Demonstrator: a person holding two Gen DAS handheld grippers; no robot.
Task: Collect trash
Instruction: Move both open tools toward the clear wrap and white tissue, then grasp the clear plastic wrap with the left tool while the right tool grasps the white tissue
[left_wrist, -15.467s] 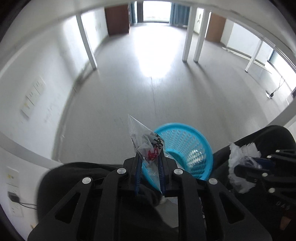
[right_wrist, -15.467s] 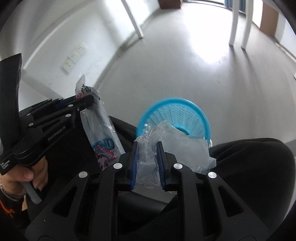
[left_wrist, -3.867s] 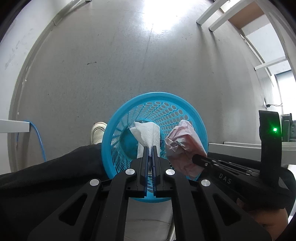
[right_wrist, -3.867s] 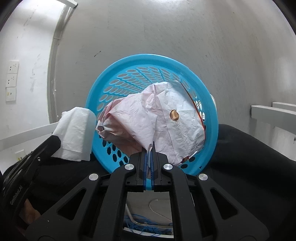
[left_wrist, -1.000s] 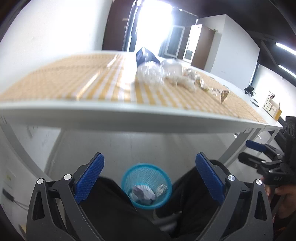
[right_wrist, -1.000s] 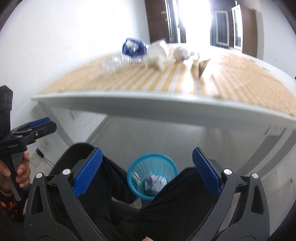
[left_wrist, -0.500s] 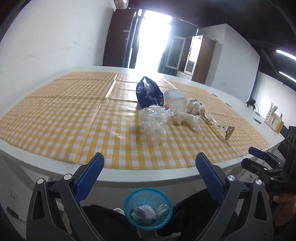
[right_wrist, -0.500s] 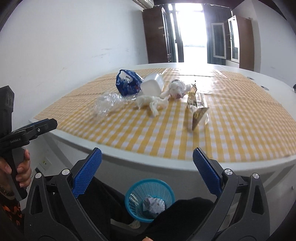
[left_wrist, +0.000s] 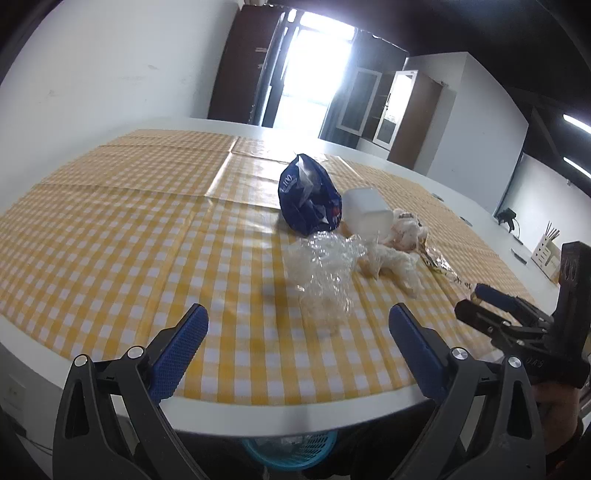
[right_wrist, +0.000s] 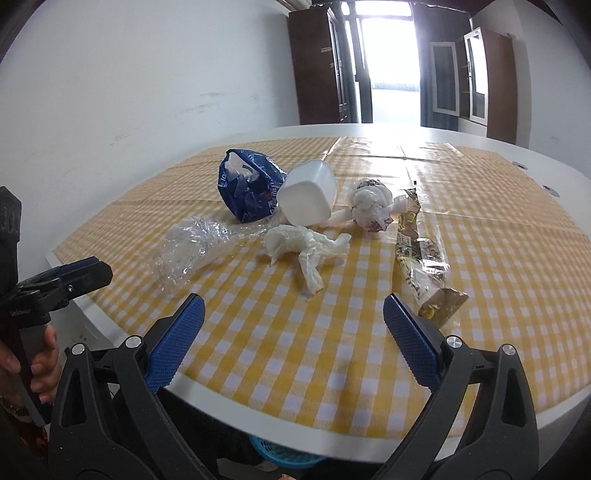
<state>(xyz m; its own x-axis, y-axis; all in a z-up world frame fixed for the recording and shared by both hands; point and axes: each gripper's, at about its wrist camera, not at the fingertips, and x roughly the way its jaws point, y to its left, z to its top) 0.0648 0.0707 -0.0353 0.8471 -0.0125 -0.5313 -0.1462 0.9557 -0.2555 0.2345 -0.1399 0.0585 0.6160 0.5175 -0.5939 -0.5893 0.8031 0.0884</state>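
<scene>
**A:** What do the two grippers have in them?

**B:** Nothing. The left gripper (left_wrist: 297, 334) is spread wide and empty. The right gripper (right_wrist: 291, 325) is wide too, but its jaws are just starting to close, with nothing between them.

**A:** Where is the trash?

**B:** On the table (right_wrist: 461, 258), ahead of both grippers. From the right gripper's view, going left to right: a clear wrap (right_wrist: 192, 247) ahead and to the left, a blue bag (right_wrist: 245, 192) farther back, a white tub (right_wrist: 306, 197) touching the bag, a tissue (right_wrist: 304, 245) straight ahead and nearest, a crumpled ball (right_wrist: 369, 203) beyond it, and a long wrapper (right_wrist: 421, 254) ahead on the right.

**A:** And the bin?

**B:** The blue basket (left_wrist: 291, 448) is below the table edge, under the grippers. Only its rim shows. Some pale stuff seems to be in it, but I can't tell what.

**A:** So how much is done?

**B:** I think some trash is in already, but six things are left on the table. None is picked up yet.

**A:** What comes next?

**B:** I'd guess the clear wrap for the left gripper and the tissue for the right.
</scene>
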